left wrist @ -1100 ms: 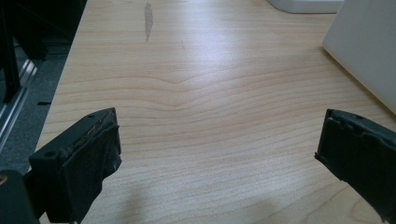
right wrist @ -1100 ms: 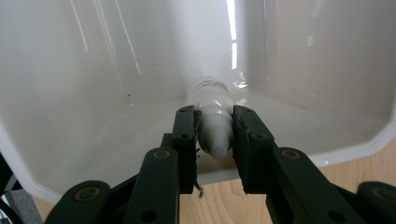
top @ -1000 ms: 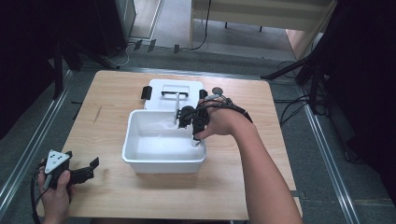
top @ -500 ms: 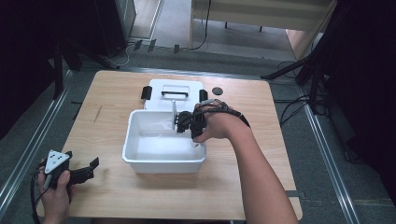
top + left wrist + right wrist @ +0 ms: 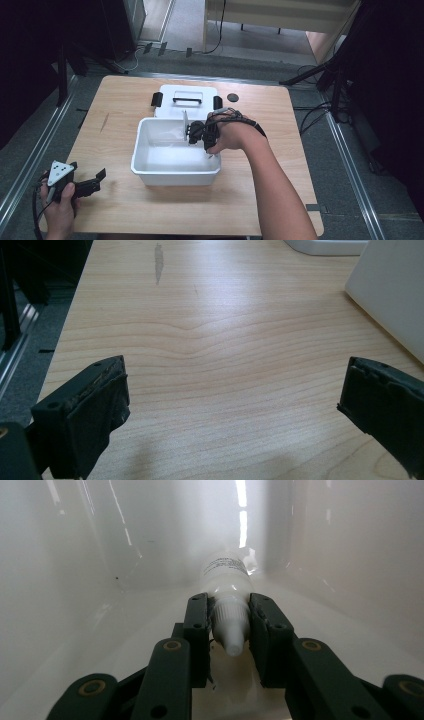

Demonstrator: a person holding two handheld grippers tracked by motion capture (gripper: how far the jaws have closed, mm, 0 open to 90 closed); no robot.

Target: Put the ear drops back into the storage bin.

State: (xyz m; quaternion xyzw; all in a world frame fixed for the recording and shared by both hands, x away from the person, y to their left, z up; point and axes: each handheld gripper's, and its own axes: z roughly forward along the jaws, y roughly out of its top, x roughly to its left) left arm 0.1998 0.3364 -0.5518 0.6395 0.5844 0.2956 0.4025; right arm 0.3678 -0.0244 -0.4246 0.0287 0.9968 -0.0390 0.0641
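Pale wood grain covers the table (image 5: 260,210), which stands on a grey floor with dark equipment and cables around it. Near the table's middle sits a white plastic bin (image 5: 175,175), open at the top, and just beyond its far wall lies the bin's white lid (image 5: 187,100) with a dark handle and black clips at its ends. A small dark round object (image 5: 232,97) lies on the wood beside the lid.

The right gripper (image 5: 229,625) reaches down over the bin's far right corner, the person's hand wrapped around it. In the right gripper view its jaws are pressed against the neck of a small white squeeze bottle (image 5: 227,580), pinching it just behind the pointed nozzle, which points back toward the camera. The bottle's body extends away from the jaws toward the bin's inner corner, and it bears a printed label too small to read. Whether the bottle touches the bin's floor cannot be told.

The left gripper (image 5: 82,187) is held low at the table's near left corner, well apart from the bin. In the left gripper view its jaws stand spread wide with only bare wood between them, holding nothing; the bin's white wall (image 5: 385,300) rises ahead and off to one side of them.
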